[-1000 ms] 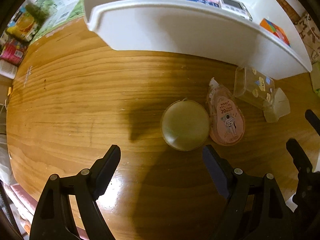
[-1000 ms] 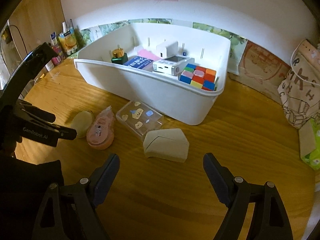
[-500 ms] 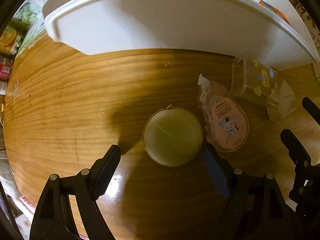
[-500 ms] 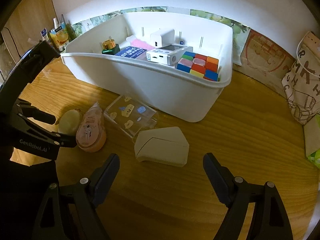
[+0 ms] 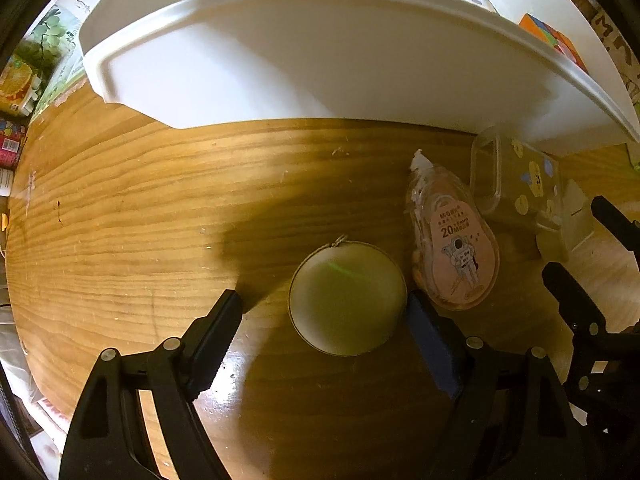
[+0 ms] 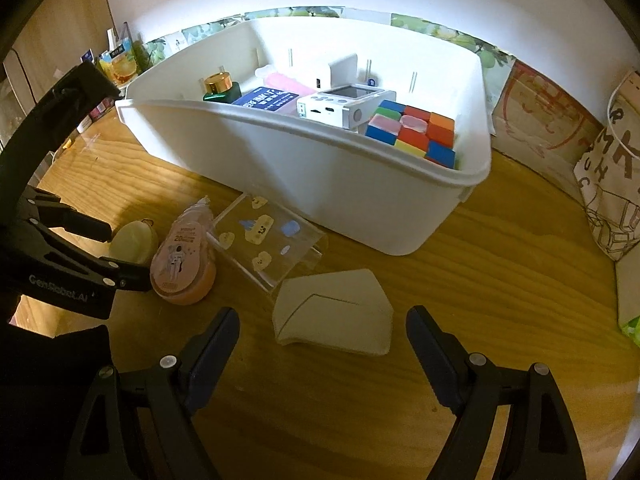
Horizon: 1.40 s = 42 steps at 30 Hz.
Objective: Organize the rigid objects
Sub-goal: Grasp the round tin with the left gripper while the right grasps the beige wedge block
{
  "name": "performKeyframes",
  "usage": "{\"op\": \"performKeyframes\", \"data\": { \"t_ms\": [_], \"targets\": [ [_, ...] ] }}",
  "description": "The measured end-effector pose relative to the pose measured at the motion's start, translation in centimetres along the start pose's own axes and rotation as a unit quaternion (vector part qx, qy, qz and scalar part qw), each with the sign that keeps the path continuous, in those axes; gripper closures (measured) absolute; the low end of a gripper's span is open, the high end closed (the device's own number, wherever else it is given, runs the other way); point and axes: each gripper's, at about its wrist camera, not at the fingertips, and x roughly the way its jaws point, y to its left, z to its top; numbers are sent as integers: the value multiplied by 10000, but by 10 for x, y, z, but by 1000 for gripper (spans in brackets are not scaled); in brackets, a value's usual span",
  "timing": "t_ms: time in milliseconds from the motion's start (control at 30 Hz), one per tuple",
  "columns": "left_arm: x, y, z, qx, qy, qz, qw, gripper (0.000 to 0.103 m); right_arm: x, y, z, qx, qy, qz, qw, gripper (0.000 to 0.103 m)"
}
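Round pale-green disc (image 5: pixel 347 297) lies flat on the wooden table (image 5: pixel 140 216), between the fingers of the left gripper (image 5: pixel 320 312), which points straight down over it. Its jaws stand wide, have just been closing a little, with the disc between them; left pad clear of it, right pad at its rim, contact unclear. Just right of disc: pink correction-tape dispenser (image 5: pixel 454 248), then clear sticker-covered case (image 5: pixel 516 178) near the white bin (image 5: pixel 320 68). Right gripper (image 6: pixel 322 330) wide open, holding nothing, angled down over a beige folded pouch (image 6: pixel 334 312) on the table near side of the case. Bin at far side holds a colour cube (image 6: pixel 412 132), white gadget (image 6: pixel 344 104), blue card (image 6: pixel 266 100), green gold-capped bottle (image 6: pixel 220 88).
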Motion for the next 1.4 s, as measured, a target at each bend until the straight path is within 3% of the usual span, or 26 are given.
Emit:
{"op": "performKeyframes", "data": {
  "t_ms": [400,533,967,1400],
  "targets": [
    [-7,1,3,4,-212,-14,9998,44,8,2,3,-96,-58,76,9999,17],
    [-11,4,3,-30,-203,-14,9998,44,9,2,3,-85,-58,83,9999,18],
    [-11,9,-14,-255,-80,-2,9996,44,11,-4,1,24,19,51,10000,41],
    [-21,21,-39,-610,-182,60,9980,44,11,2,1,-97,86,160,9998,41]
  ]
}}
